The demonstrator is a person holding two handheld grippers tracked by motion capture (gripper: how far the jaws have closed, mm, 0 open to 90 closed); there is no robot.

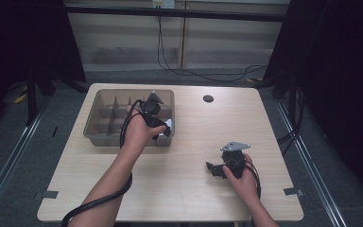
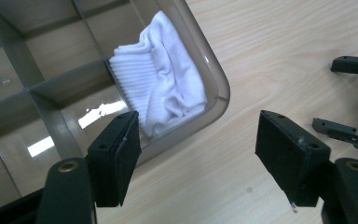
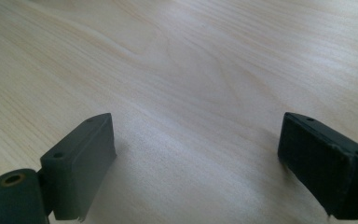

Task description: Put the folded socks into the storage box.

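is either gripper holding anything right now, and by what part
Nothing is held. The left gripper is open above the crumpled white cloth in the grey divided tray; the right gripper is open too.

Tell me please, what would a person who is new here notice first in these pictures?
First the white cloth, crumpled in the corner compartment of the grey divided tray at the table's left rear. Just above that corner hangs the left gripper with its jaws wide apart and nothing between them. The right gripper sits low over bare wood at the table's right front, also open.
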